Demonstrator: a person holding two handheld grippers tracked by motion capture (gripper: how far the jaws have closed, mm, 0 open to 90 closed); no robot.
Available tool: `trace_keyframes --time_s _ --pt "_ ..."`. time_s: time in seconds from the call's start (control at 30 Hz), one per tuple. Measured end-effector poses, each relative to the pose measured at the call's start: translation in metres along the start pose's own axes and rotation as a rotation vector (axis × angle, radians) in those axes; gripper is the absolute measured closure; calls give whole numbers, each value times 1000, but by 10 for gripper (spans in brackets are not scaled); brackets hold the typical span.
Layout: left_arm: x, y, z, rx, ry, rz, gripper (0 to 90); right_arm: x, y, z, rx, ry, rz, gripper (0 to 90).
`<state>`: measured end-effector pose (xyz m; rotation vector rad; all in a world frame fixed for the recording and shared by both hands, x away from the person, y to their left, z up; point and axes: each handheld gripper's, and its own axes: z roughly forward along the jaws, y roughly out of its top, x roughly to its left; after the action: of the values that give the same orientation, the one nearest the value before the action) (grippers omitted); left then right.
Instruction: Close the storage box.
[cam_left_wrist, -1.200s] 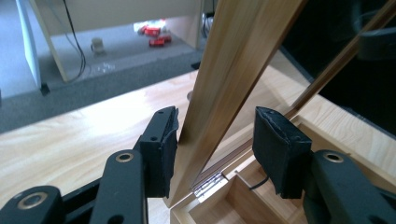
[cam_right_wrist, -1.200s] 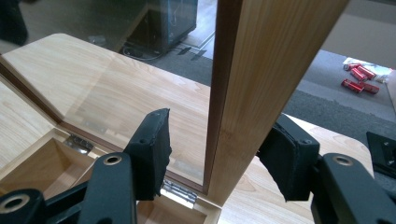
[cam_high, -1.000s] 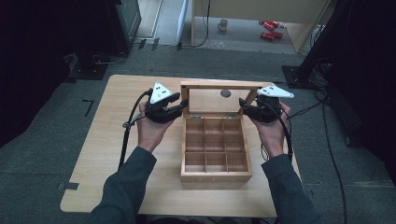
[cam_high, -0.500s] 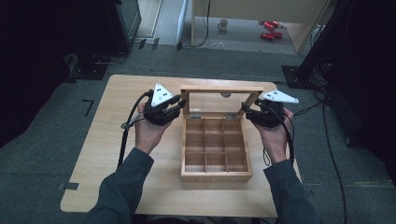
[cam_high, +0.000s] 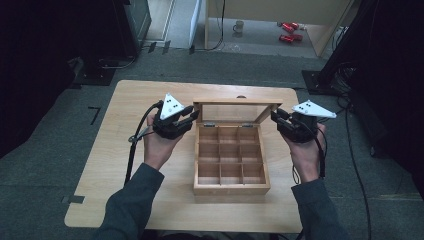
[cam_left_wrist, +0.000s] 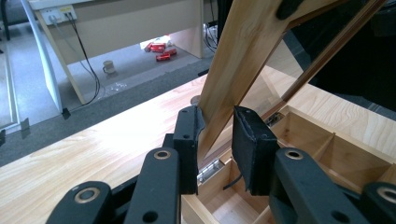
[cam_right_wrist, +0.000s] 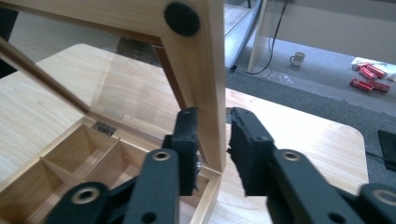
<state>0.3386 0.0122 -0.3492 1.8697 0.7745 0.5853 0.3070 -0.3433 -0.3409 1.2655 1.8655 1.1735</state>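
lid (cam_high: 234, 112) of the wooden box (cam_high: 231, 165) is held upright between the two grippers, one at each side edge. left gripper (cam_left_wrist: 215, 140) is closed on the lid's side rail, low down near the hinge (cam_left_wrist: 208, 168); the rail is clamped between its pads, which have just been closing. right gripper (cam_right_wrist: 211, 140) is closed on the opposite rail, also near its foot, with the wood pinched between the pads; its jaws have likewise just been closing. a round black bumper (cam_right_wrist: 181, 19) is seen on the lid's corner, above the right gripper's jaws. the box's open compartments are seen below and beyond each gripper's jaws, and nothing is seen in them. in the high view the box is placed between the left gripper (cam_high: 192, 114) and the right gripper (cam_high: 274, 116), on the table (cam_high: 130, 100), with the lid at the grippers' level and the compartments nearer the person.
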Motion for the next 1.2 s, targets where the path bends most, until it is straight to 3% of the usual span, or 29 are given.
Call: trace_keyframes --time_s 0.2,0.4,0.67,1.2 --pt "-7 -5 -7 -3 11 19 711 7 -5 -7 17 -14 -58 783" --pt "-11 -6 -13 -15 19 39 711 8 -8 -10 15 -9 -52 784" --pt "-17 -12 -17 -11 1 41 700 12 -17 -16 13 0 -47 760" --pt "-25 -25 -26 -5 -33 24 695 18 -29 -30 18 18 -36 758"
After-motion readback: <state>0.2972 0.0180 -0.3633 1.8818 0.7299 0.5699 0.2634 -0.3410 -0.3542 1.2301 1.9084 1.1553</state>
